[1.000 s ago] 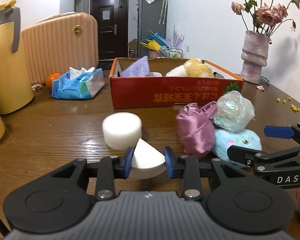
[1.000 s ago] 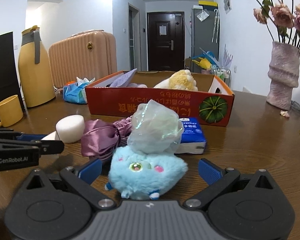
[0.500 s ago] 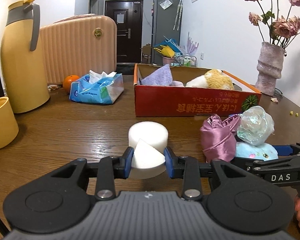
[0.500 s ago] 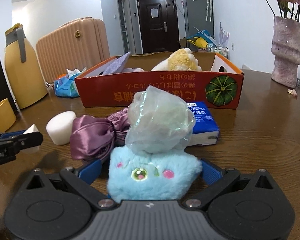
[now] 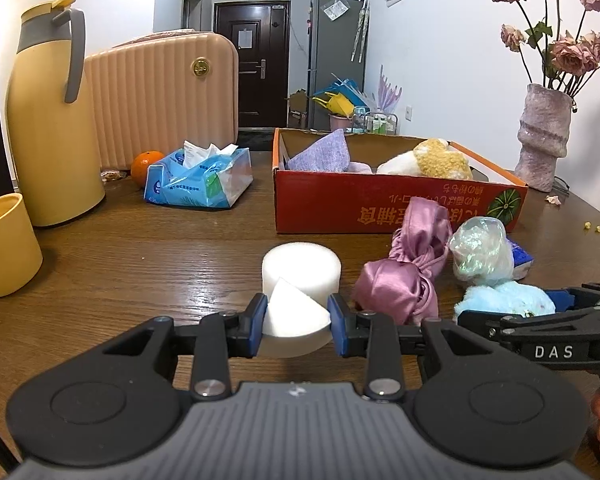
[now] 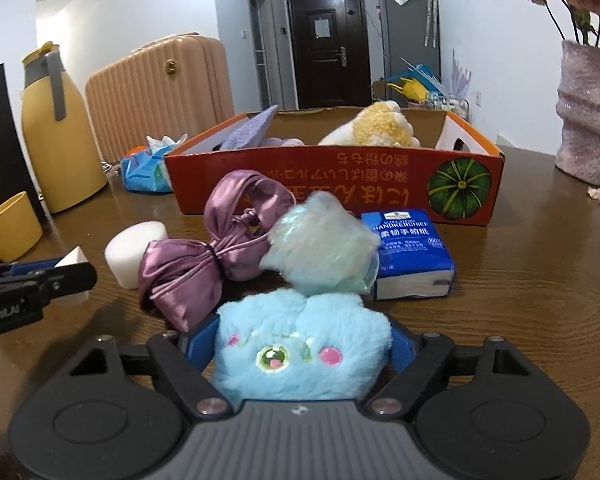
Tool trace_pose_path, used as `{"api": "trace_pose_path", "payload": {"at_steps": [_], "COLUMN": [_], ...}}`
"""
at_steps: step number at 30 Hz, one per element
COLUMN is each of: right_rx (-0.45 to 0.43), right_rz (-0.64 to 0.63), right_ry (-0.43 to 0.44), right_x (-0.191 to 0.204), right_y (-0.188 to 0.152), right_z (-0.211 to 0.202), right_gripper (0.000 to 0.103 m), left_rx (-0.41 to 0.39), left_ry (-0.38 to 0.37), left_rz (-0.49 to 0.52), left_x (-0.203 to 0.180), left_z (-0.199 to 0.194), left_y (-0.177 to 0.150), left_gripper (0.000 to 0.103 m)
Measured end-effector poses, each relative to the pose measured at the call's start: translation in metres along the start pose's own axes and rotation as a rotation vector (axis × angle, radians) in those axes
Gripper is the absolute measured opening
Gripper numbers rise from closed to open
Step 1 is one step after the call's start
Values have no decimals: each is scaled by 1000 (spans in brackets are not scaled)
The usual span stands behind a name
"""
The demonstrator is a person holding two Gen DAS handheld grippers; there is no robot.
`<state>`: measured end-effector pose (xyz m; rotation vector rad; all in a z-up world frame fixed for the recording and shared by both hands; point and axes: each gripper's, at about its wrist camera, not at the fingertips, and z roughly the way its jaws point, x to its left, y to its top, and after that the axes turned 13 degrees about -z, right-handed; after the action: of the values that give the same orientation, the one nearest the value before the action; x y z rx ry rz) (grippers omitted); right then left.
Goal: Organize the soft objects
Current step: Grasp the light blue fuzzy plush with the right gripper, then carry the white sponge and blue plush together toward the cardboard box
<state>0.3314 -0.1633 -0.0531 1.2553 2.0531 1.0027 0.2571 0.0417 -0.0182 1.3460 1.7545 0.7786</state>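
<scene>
1. Since the earlier frames the right tongs [image 6: 302, 354] have gone from spread wide on either side of the fluffy pale-blue plush toy with a stitched face [image 6: 300, 344] to closing in on it; their blue pads now sit against the fur on both flanks, and the jaws are closing at this moment.
2. Nothing has changed in the left tongs [image 5: 297, 322]: they are clenched on the white wedge-shaped foam sponge [image 5: 294, 320], held just in front of the white round foam cylinder [image 5: 301, 270] that stands on the brown wooden bench [image 5: 140, 264].
3. Done so far, by the look of it: the red cardboard box with an open top [image 6: 340, 184] already holds a lilac cloth [image 6: 250, 132] and a yellow-and-white plush toy [image 6: 374, 128].
4. Left on the bench in front of the box: the mauve satin drawstring pouch [image 6: 204, 256], the iridescent crumpled film ball [image 6: 324, 248] resting against the top of the blue plush, the foam cylinder, and the blue packet of paper handkerchiefs [image 6: 410, 252] just beside the ball.
5. My judgement: the task is under halfway. Two pieces are in hand but neither is in the box yet, and several more wait.
6. The film ball may roll off when the blue plush is lifted.
</scene>
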Motion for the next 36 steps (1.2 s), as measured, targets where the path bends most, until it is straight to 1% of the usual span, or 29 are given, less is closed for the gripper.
{"api": "trace_pose_path", "payload": {"at_steps": [6, 14, 23, 32, 36], "right_rx": [-50, -184, -303, -373, -380], "right_rz": [-34, -43, -47, -66, -62], "right_ry": [-12, -32, -71, -124, -140], "right_x": [4, 5, 4, 4, 0], "right_y": [1, 2, 5, 9, 13], "right_z": [-11, -38, -61, -65, -61], "right_gripper": [81, 81, 81, 81, 81], "left_rx": [-8, -31, -62, -100, -107], "left_ry": [-4, -13, -9, 10, 4], "left_rz": [-5, -13, -26, -20, -31], "left_x": [1, 2, 4, 1, -1], "left_z": [-2, -7, -11, -15, -15], "left_y": [0, 2, 4, 7, 11], "left_gripper": [34, 34, 34, 34, 34]}}
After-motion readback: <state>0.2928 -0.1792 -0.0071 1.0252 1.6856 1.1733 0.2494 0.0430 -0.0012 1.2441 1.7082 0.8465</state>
